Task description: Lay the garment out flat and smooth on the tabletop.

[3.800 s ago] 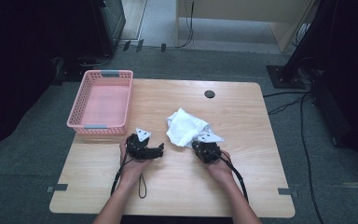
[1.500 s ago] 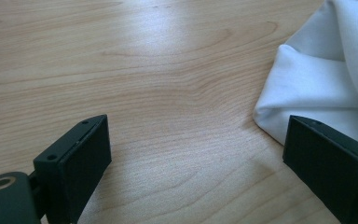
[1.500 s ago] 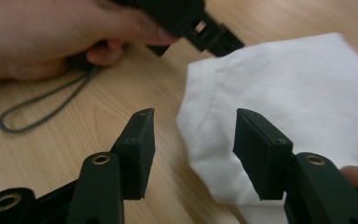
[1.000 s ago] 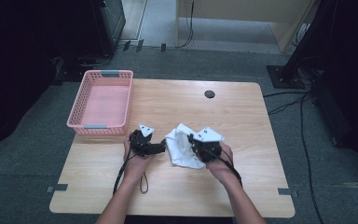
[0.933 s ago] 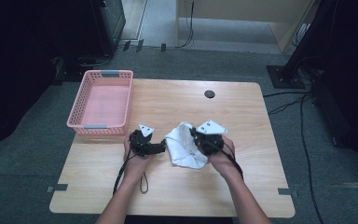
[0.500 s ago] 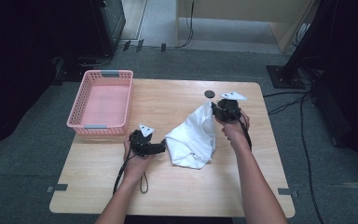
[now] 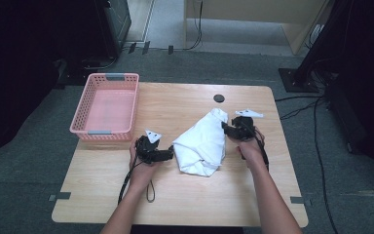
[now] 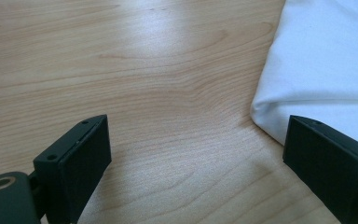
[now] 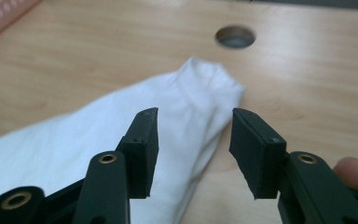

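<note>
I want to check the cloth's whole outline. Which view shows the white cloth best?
The high view: the whole white cloth lies stretched on the table between both grippers. The left gripper view catches just one folded edge; the right gripper view shows its narrow end, partly behind the jaws.

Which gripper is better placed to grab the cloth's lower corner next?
Probably left: the left gripper sits open beside the white cloth, its folded edge at one jaw. The right gripper is open near the far end.

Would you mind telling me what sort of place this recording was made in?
Probably a lab or studio set up for recording: a light wooden table on grey carpet, cables trailing across the floor, and dark equipment stands around it.
</note>
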